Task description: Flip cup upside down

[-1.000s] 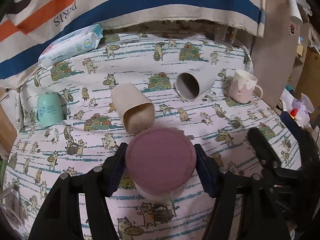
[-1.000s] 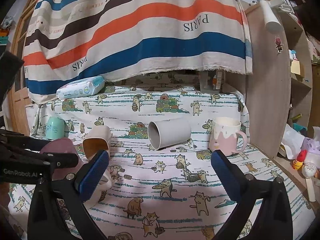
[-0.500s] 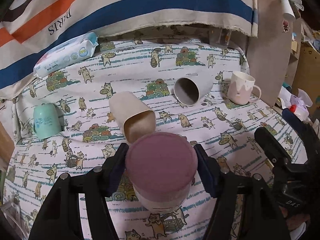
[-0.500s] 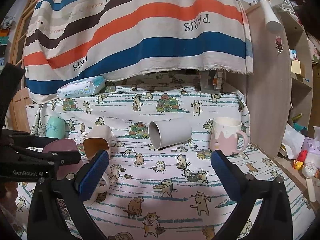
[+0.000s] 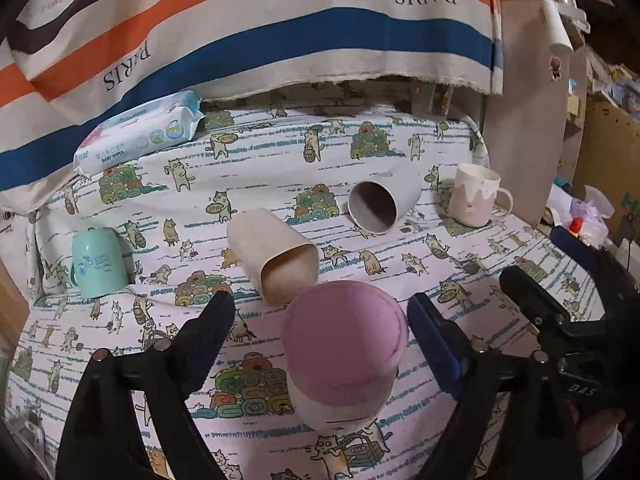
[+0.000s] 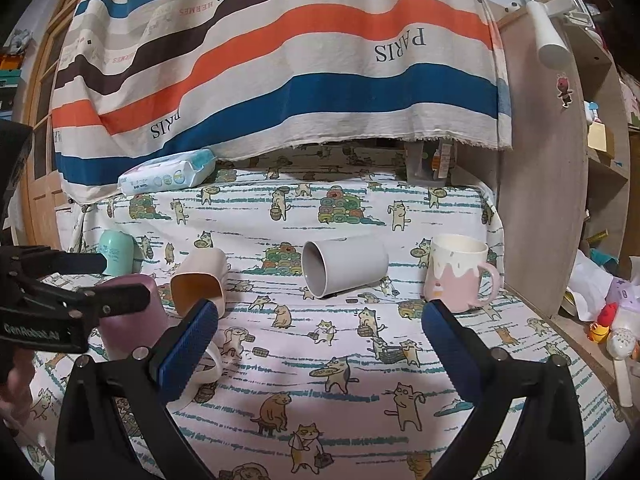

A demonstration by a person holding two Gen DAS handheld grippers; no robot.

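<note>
A pink cup (image 5: 344, 356) stands upside down on the cat-print cloth, its flat base up; it also shows in the right wrist view (image 6: 132, 320). My left gripper (image 5: 320, 332) is open, its fingers (image 5: 208, 332) apart on either side of the cup with gaps. My right gripper (image 6: 320, 344) is open and empty over the cloth. A beige cup (image 5: 276, 260) and a grey cup (image 5: 378, 208) lie on their sides behind the pink one.
A mint cup (image 5: 100, 264) stands upside down at the left. A pink-and-white mug (image 5: 474, 196) stands upright at the right. A pack of baby wipes (image 5: 140, 136) lies at the back. A wooden shelf unit (image 6: 560, 160) bounds the right side.
My left gripper has opened and let go of the pink cup, which now stands upside down on the cloth. The right gripper has barely moved.
</note>
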